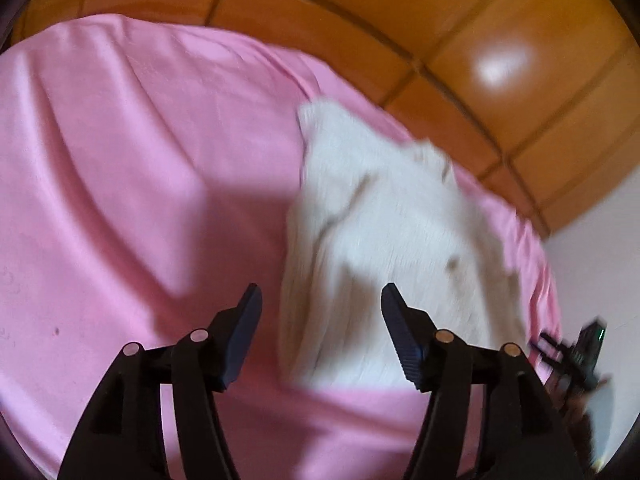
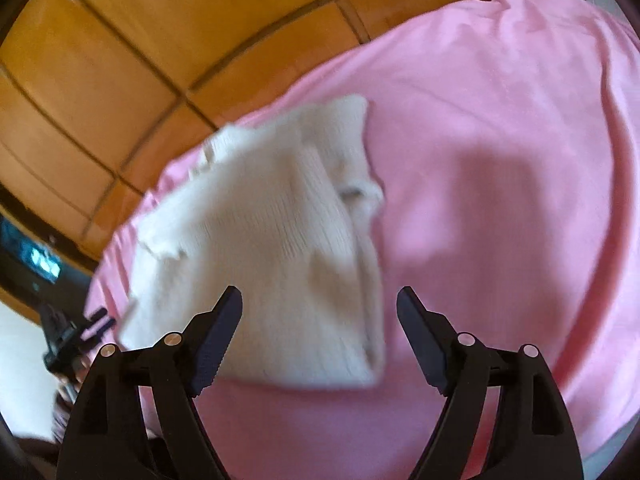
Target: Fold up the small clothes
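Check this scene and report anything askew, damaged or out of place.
Nothing looks damaged or spilled. The cream ribbed knit garment lies folded but skewed on the wrinkled pink sheet, close to the edge nearest the orange tiled floor. Both the left gripper and the right gripper are open and empty.

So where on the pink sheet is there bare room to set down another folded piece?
Most of the pink sheet is bare: the wide stretch beside the white knit garment, on the side away from the wooden floor. A narrower bare strip runs along the garment's near edge. It is crowded only where the garment nears the sheet's floor-side edge.
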